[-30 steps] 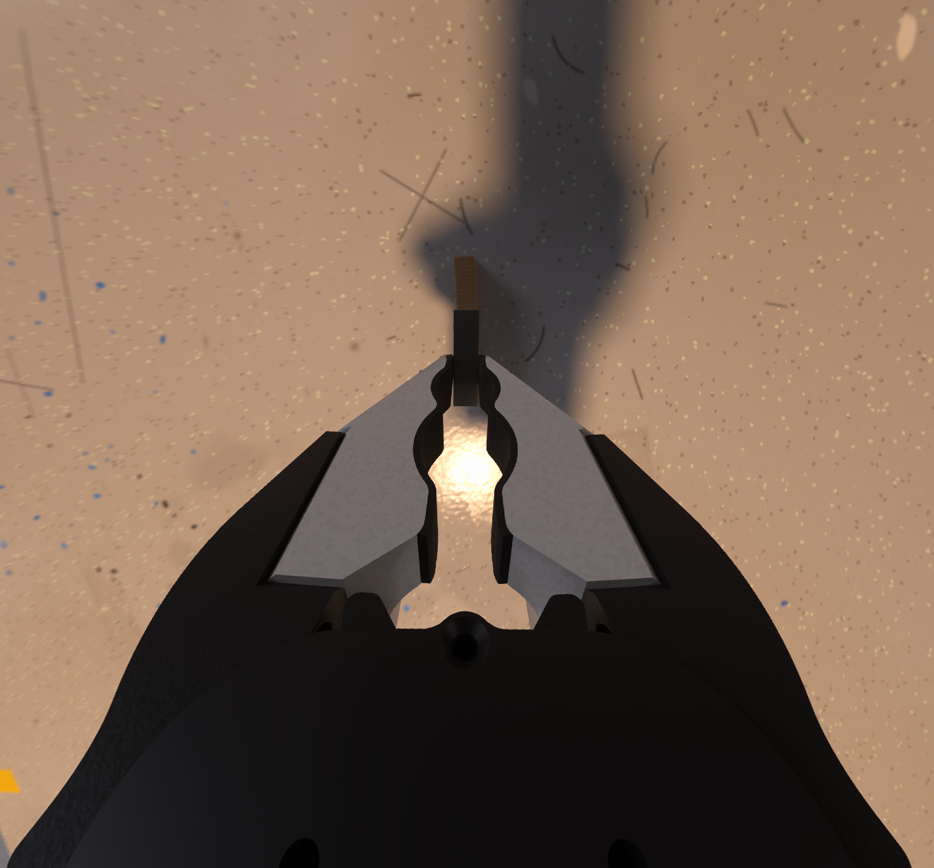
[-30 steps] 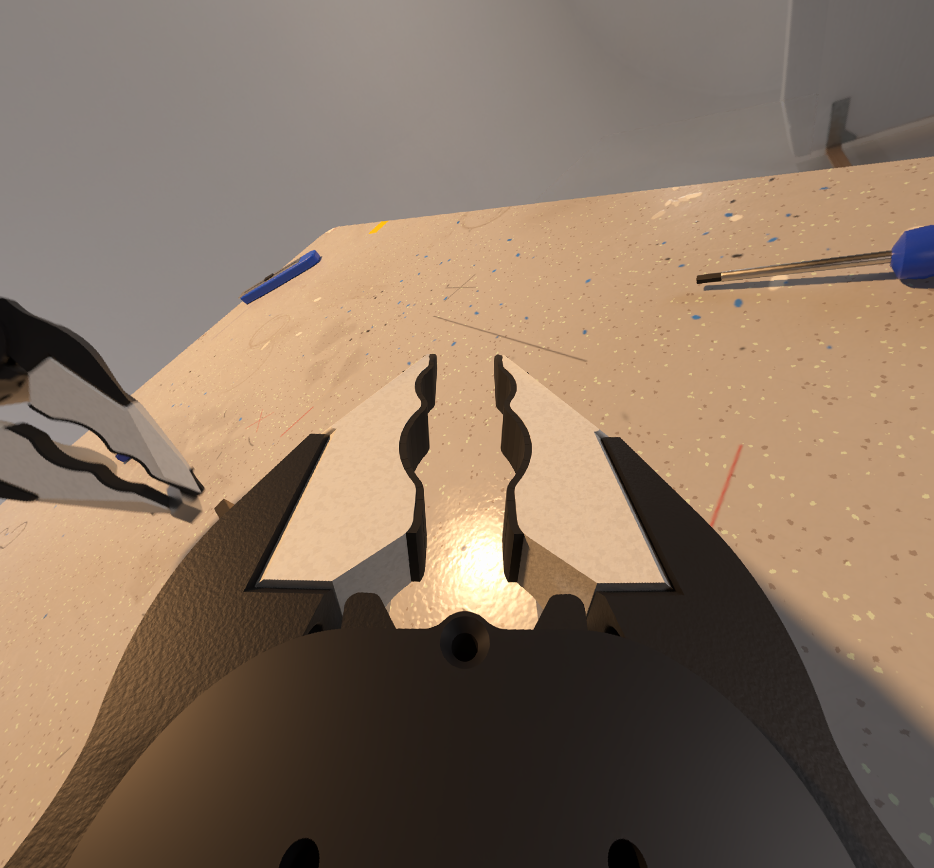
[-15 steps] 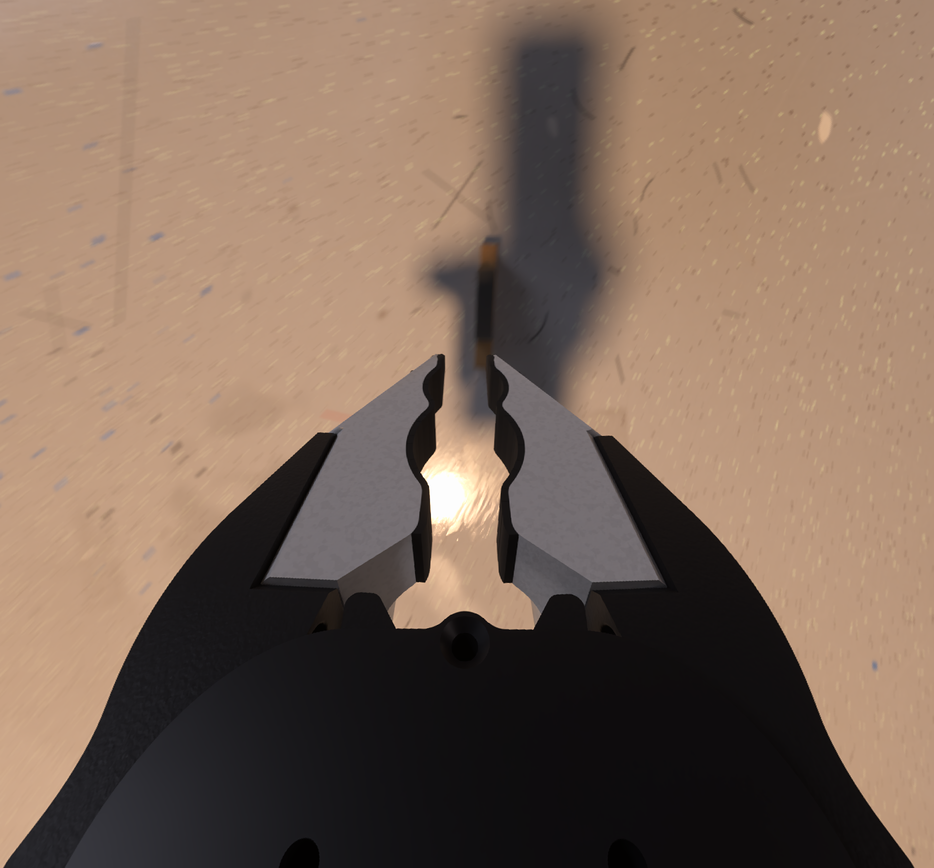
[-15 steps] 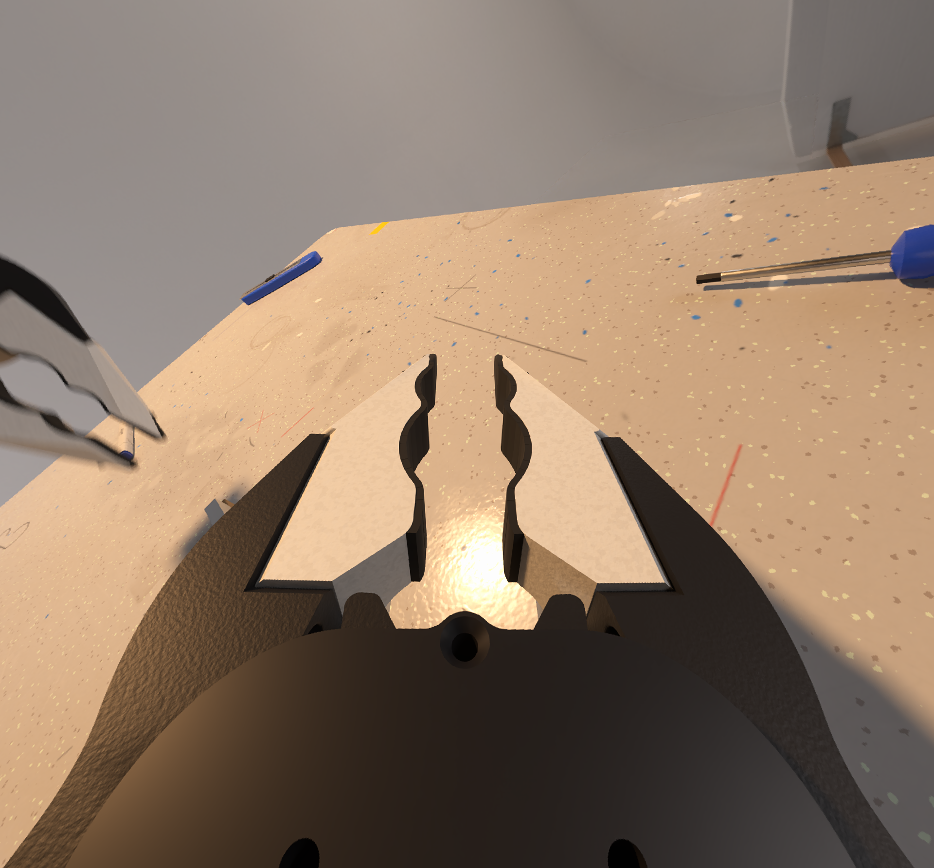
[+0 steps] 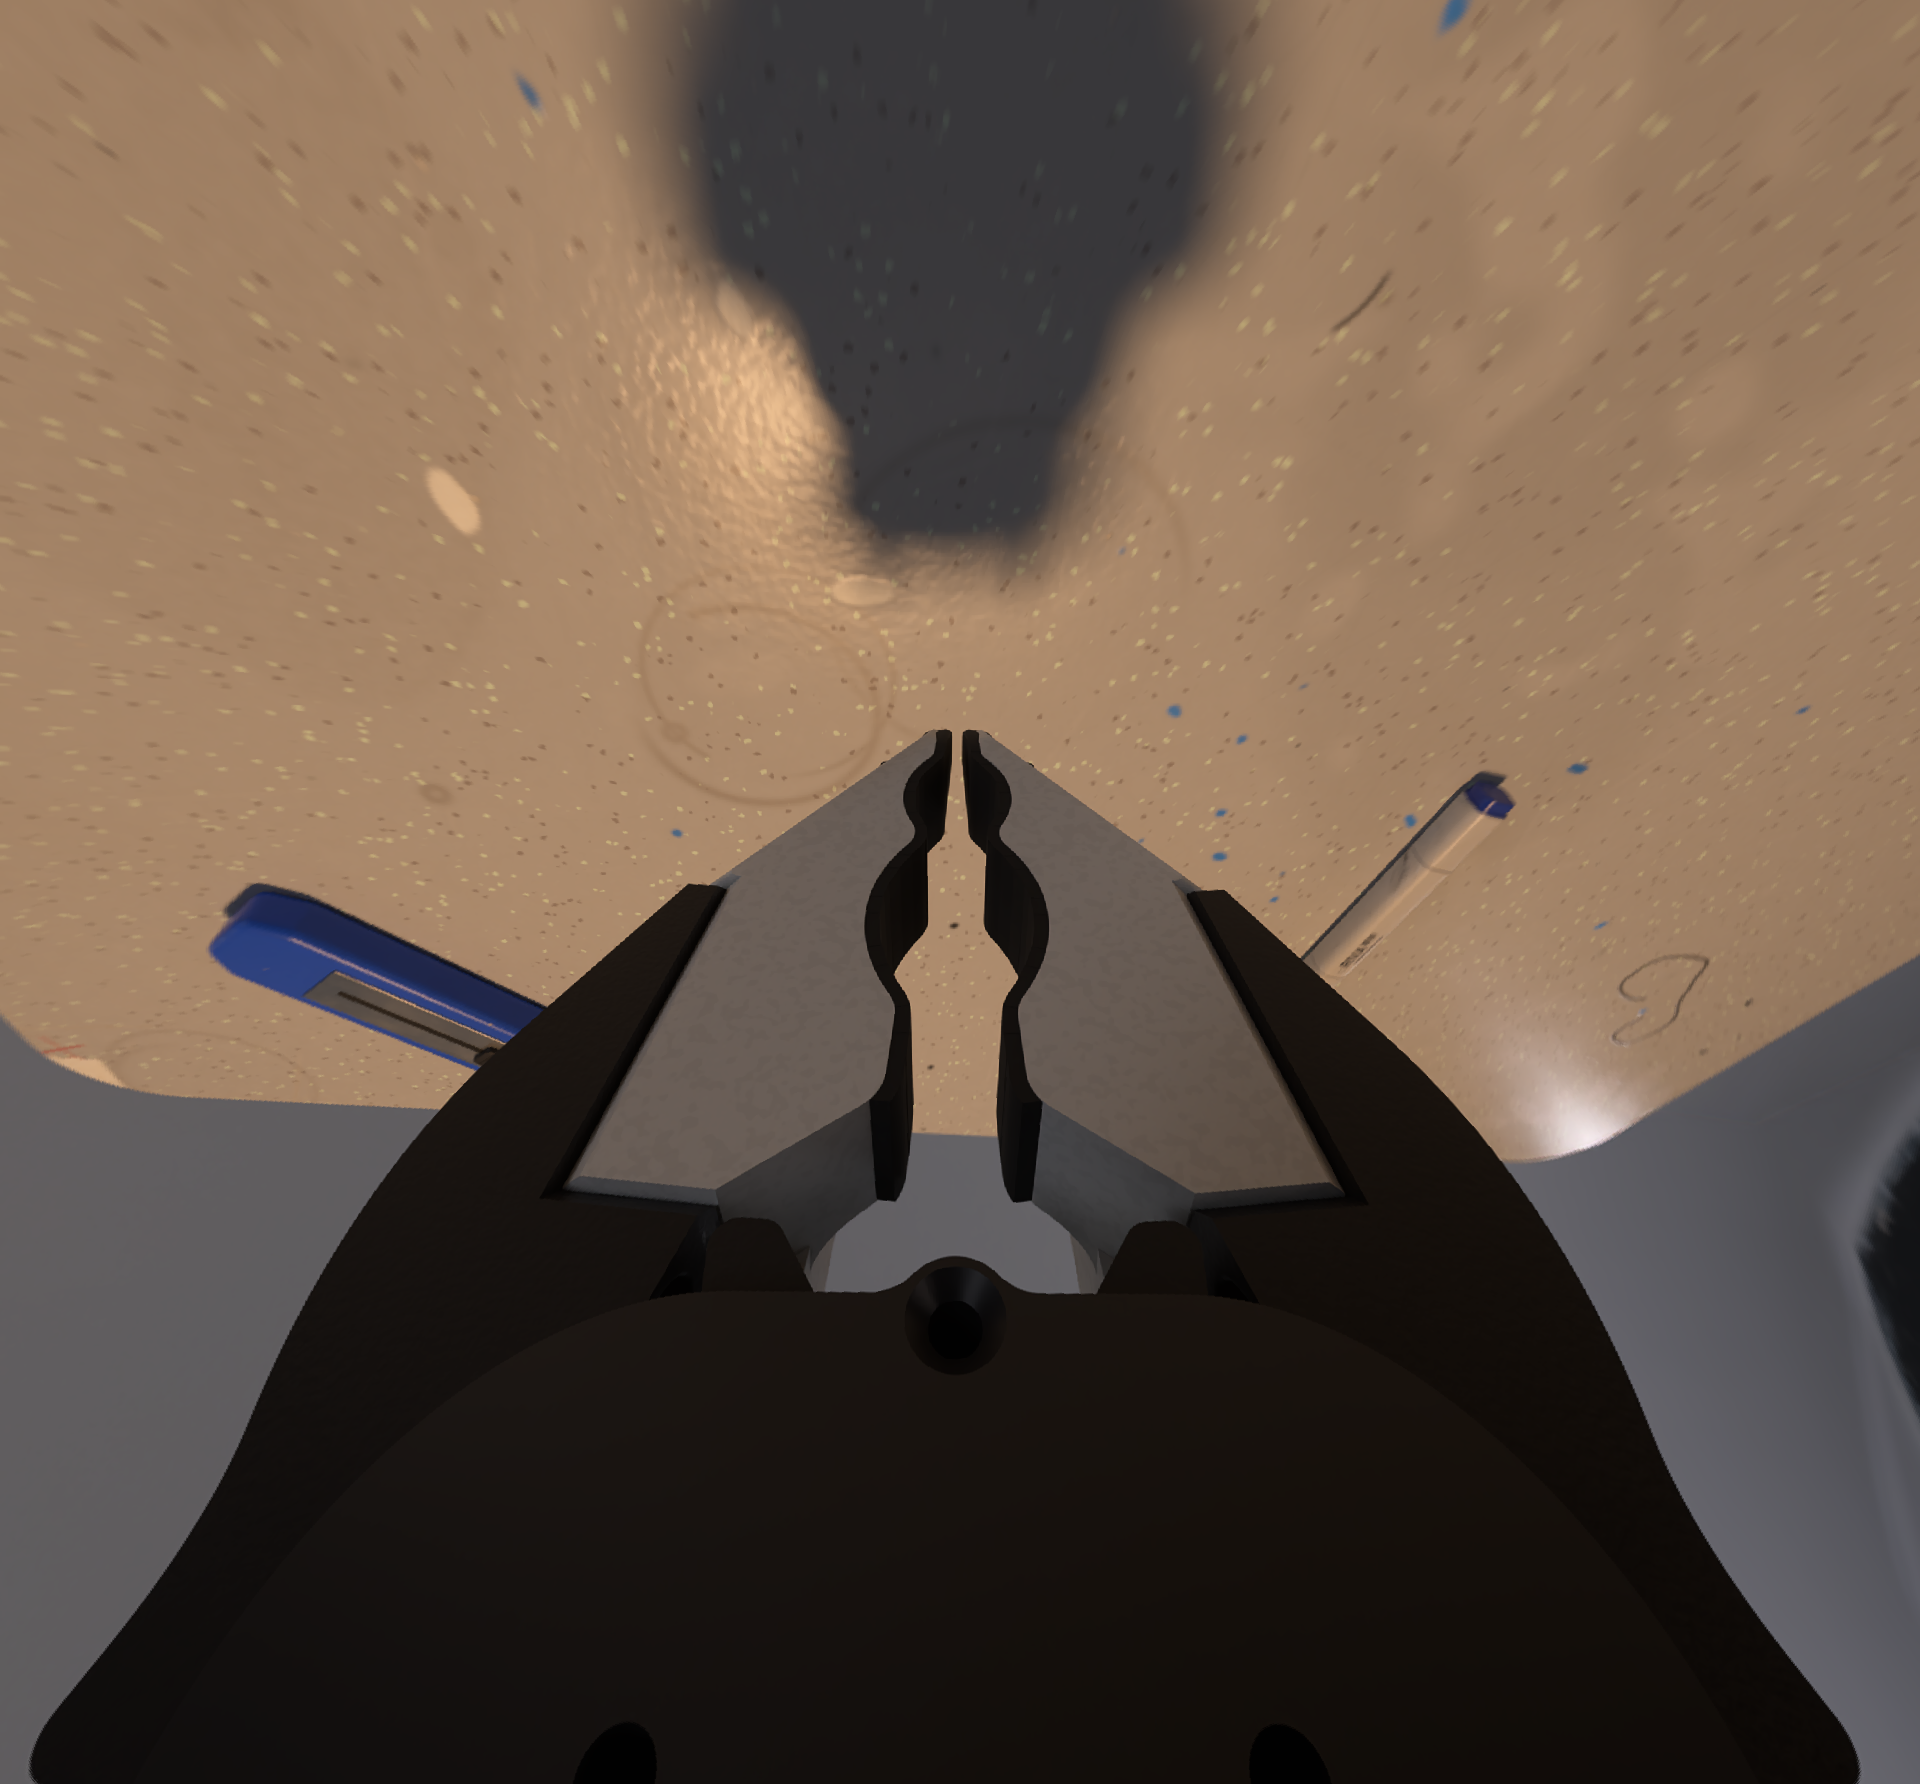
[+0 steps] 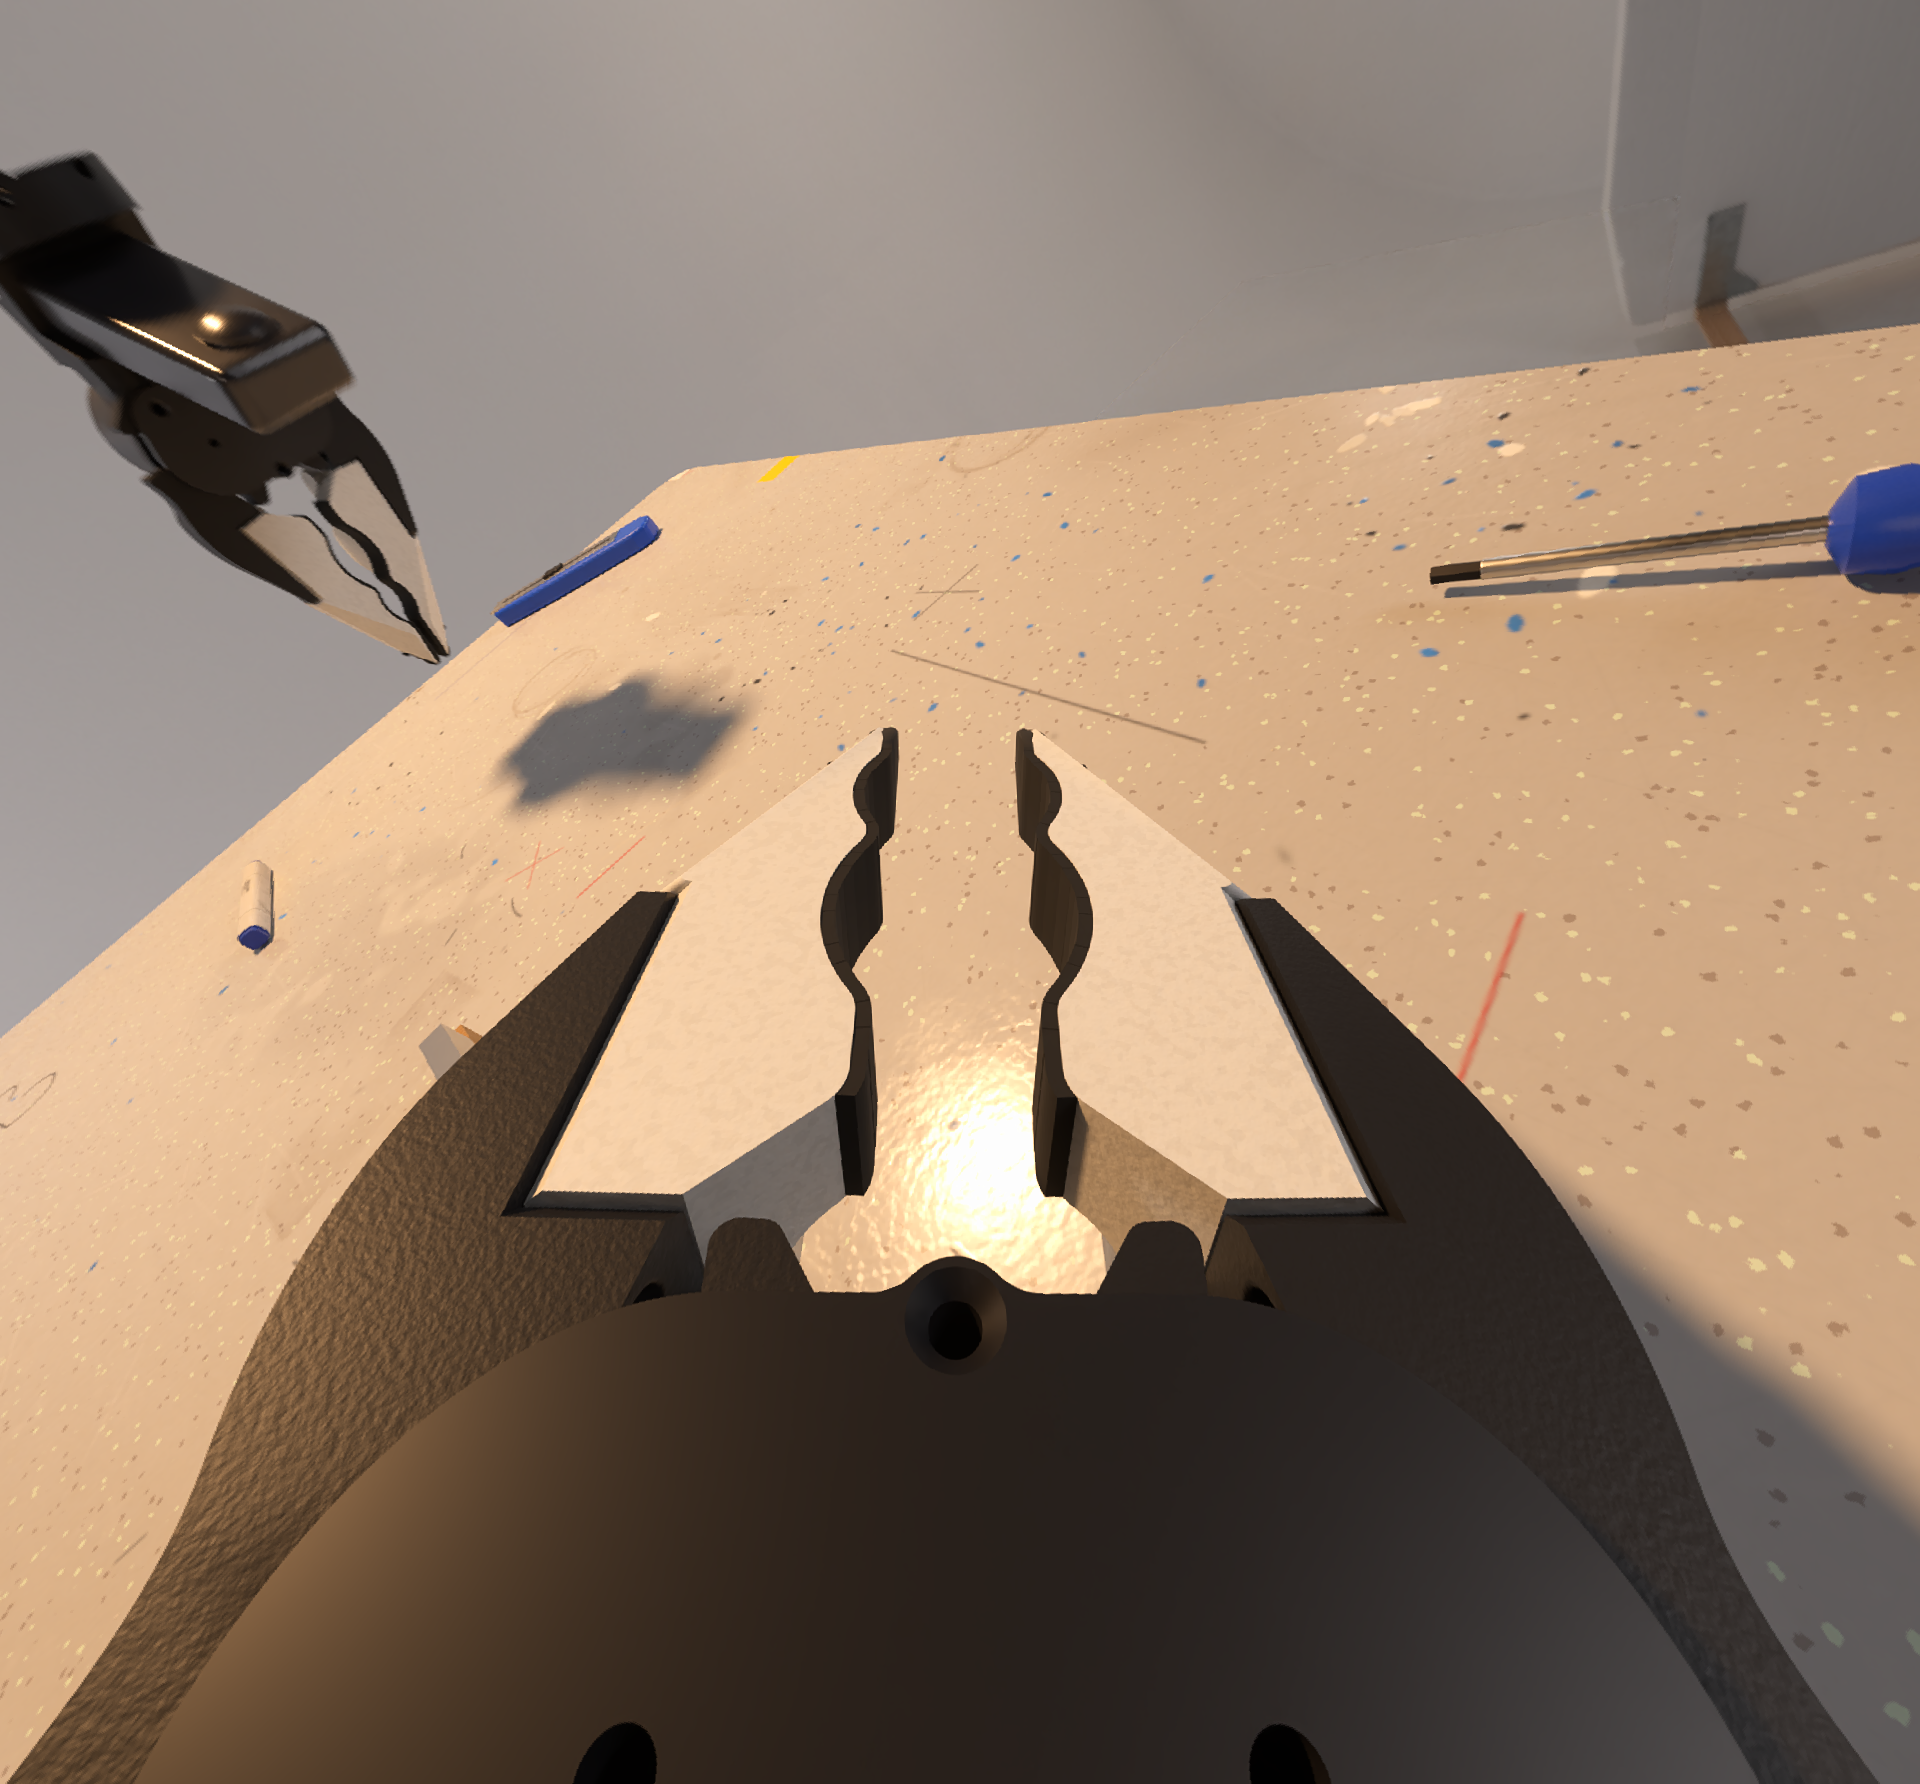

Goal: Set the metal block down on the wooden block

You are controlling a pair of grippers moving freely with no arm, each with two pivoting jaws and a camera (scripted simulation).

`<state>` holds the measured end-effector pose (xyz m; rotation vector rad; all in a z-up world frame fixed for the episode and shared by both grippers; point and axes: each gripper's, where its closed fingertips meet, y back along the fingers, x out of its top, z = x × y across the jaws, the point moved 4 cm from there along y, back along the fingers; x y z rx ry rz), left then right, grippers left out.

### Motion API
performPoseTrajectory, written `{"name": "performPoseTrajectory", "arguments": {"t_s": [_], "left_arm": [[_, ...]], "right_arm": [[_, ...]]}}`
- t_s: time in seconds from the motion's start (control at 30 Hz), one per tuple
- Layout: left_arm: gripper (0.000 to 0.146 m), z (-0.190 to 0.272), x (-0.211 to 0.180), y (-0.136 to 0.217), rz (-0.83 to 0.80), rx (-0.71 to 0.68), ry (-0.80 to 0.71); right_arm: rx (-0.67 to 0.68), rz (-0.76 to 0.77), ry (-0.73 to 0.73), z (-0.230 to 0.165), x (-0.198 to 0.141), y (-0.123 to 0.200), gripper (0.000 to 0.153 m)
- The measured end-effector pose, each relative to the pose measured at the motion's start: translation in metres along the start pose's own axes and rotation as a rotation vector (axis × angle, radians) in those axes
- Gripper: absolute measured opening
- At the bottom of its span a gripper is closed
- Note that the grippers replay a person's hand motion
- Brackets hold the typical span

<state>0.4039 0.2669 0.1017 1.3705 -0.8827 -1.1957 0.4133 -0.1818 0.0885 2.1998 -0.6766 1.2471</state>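
In the right wrist view, the left gripper point(image 6: 431, 643) hangs above the table point(image 6: 1351, 851), fingers nearly pressed together, empty. The metal block point(image 6: 445, 1046) shows beside the right gripper point(image 6: 954, 747), spread; its long axis cannot be told.

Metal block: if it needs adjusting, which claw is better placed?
Right. The right claw is open and low, the metal block just beside it; the left claw hangs raised, shut, farther off.

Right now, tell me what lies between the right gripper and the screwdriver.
Nothing: in the right wrist view, only bare table separates the right gripper from the screwdriver.
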Motion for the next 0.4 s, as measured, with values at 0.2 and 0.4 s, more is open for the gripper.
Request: {"name": "performPoseTrajectory", "arguments": {"t_s": [0.2,0.4], "left_arm": [[0.002,-0.002,-0.003,-0.027,-0.116,-0.074,-0.048],[0.003,-0.002,-0.012,-0.046,-0.176,-0.070,-0.062]], "right_arm": [[0.002,0.003,-0.006,0.000,0.000,0.000,0.022],[0.005,0.003,-0.014,0.001,0.000,0.000,0.023]]}}
